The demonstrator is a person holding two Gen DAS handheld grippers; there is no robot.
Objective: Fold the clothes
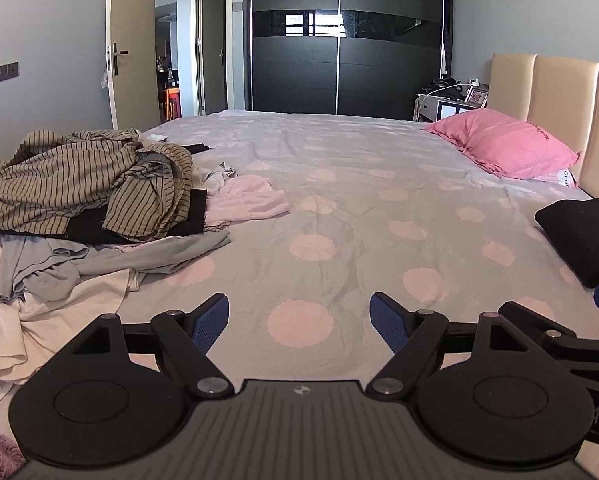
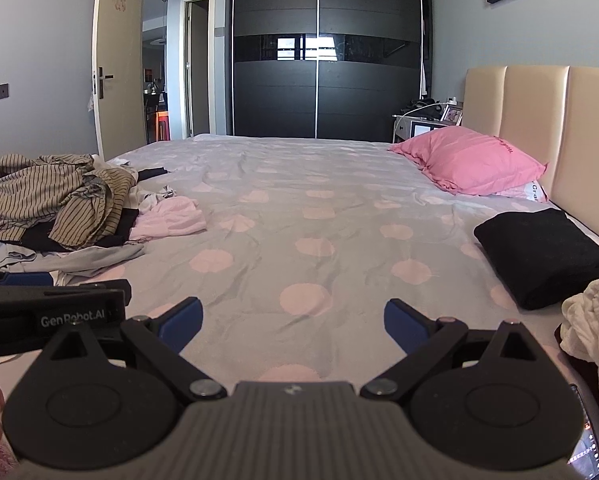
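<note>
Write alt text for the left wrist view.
The left tongs hover open and empty over a grey bedspread with pink dots. A heap of unfolded clothes lies to the left, a folded black garment to the right, and a pink pillow by the headboard.

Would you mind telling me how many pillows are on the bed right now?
2. A pink pillow lies by the headboard. A second, pale pillow lies beneath it, only its printed edge showing. Others may sit out of frame.
</note>
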